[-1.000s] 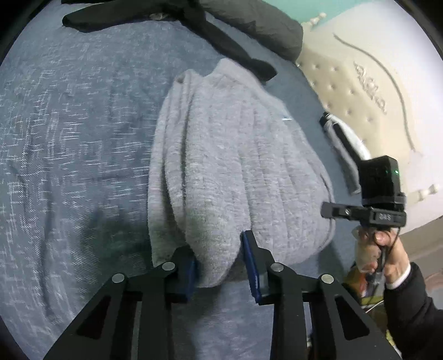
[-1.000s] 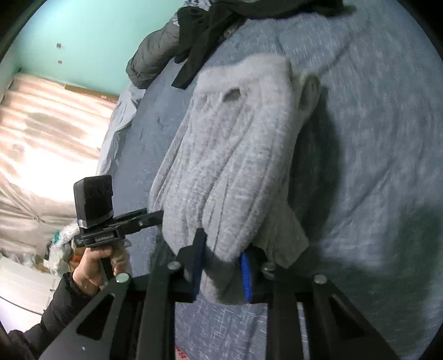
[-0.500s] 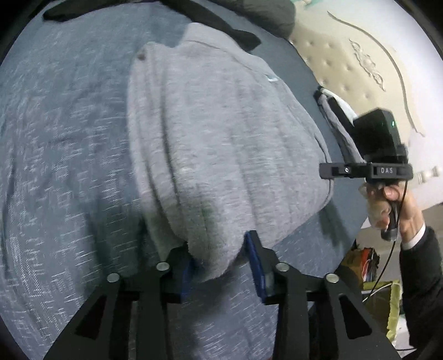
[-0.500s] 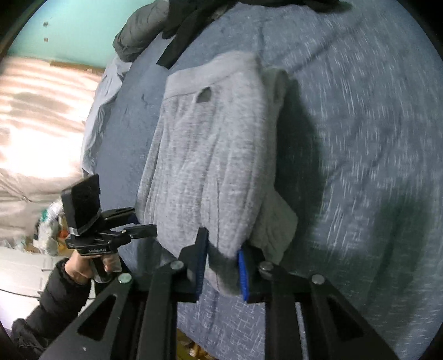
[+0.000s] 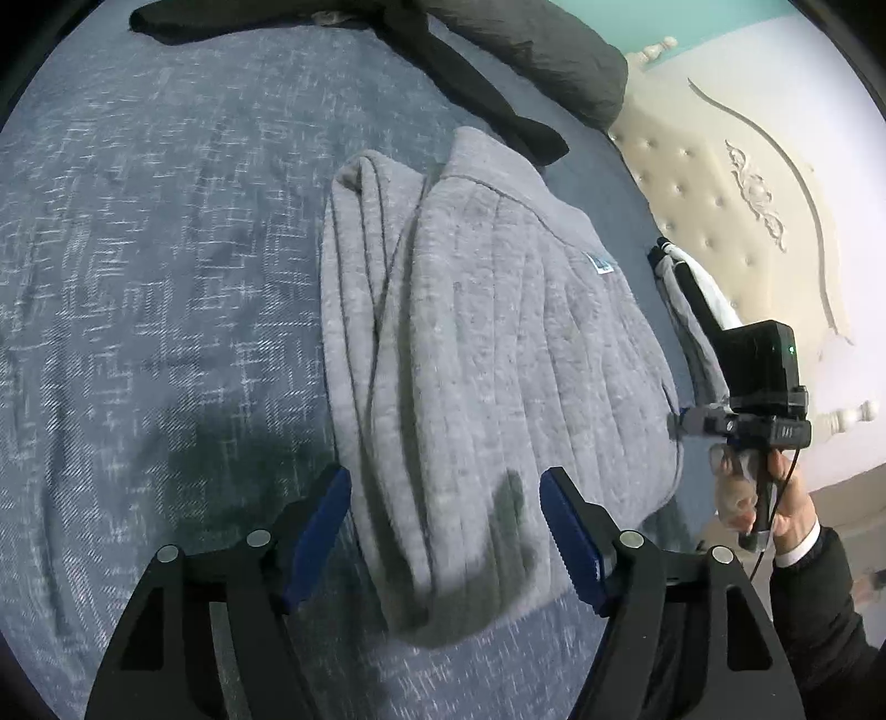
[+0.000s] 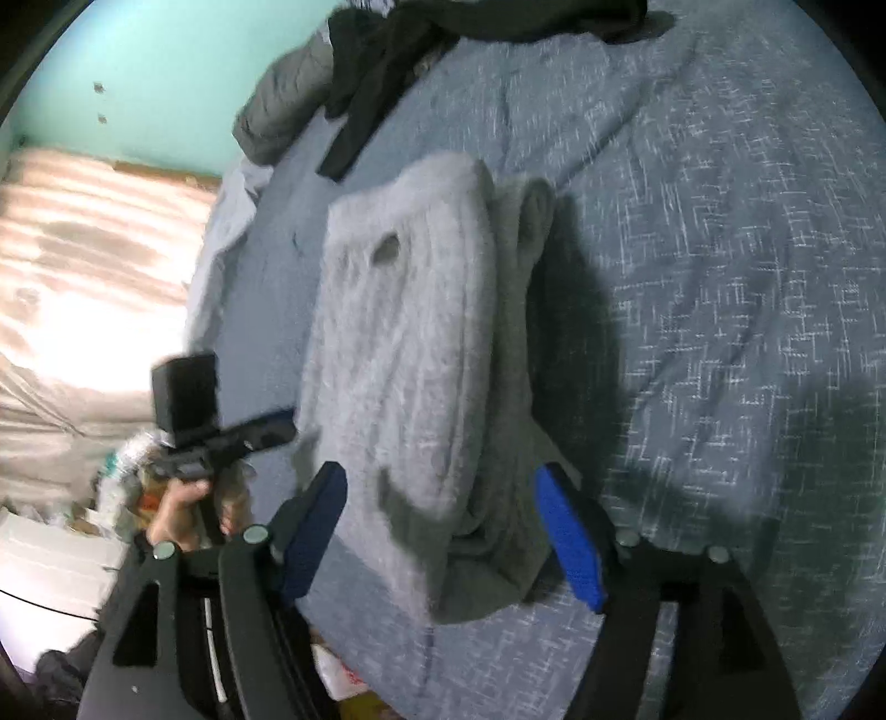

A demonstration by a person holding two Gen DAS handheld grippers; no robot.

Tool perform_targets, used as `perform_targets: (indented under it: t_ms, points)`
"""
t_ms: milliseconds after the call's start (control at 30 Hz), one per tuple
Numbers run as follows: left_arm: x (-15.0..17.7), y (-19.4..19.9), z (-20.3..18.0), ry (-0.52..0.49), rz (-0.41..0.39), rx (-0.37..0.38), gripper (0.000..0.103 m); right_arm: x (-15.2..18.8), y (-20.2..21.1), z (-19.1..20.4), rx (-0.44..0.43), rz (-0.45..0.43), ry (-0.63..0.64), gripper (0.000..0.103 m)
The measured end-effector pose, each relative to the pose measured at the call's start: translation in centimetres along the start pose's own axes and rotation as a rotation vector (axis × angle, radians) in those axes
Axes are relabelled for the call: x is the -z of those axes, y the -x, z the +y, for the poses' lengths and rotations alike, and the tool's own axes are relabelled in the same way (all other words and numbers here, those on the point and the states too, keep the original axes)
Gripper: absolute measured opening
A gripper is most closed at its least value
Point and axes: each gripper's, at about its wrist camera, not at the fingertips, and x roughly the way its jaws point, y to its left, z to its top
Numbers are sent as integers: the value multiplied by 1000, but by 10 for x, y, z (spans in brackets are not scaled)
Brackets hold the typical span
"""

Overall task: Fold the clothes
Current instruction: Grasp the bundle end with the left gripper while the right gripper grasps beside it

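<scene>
Blue-grey bed cover (image 5: 166,249), folded grey sweater (image 5: 498,360) lying on it, black garment (image 5: 443,61) beyond

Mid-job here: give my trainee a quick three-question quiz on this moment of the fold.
1. True or false: the left gripper is clamped on the grey sweater.
2. What lies beyond the sweater's far end: A) dark clothes, B) a towel, C) shoes?
3. Fill in: the sweater rests on a blue-grey ____.

Key: 1 false, its jaws have just been opening and stand apart, like the right gripper; 2 A; 3 bedspread.
</scene>
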Motion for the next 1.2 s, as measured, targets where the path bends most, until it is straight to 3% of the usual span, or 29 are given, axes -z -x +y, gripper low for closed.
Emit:
perform_targets:
  t_ms: [333, 467, 833, 1200]
  points:
    - [-7, -31, 2, 14, 13, -77, 78, -13, -29, -5, 39, 64, -4, 81]
    - [2, -21, 23, 21, 12, -65, 82, -16, -38, -13, 34, 90, -37, 87]
    - [0, -23, 41, 38, -30, -5, 83, -27, -58, -14, -16, 125, -36, 87]
    - [9, -26, 26, -27, -9, 20, 77, -23, -62, -11, -68, 136, -8, 86]
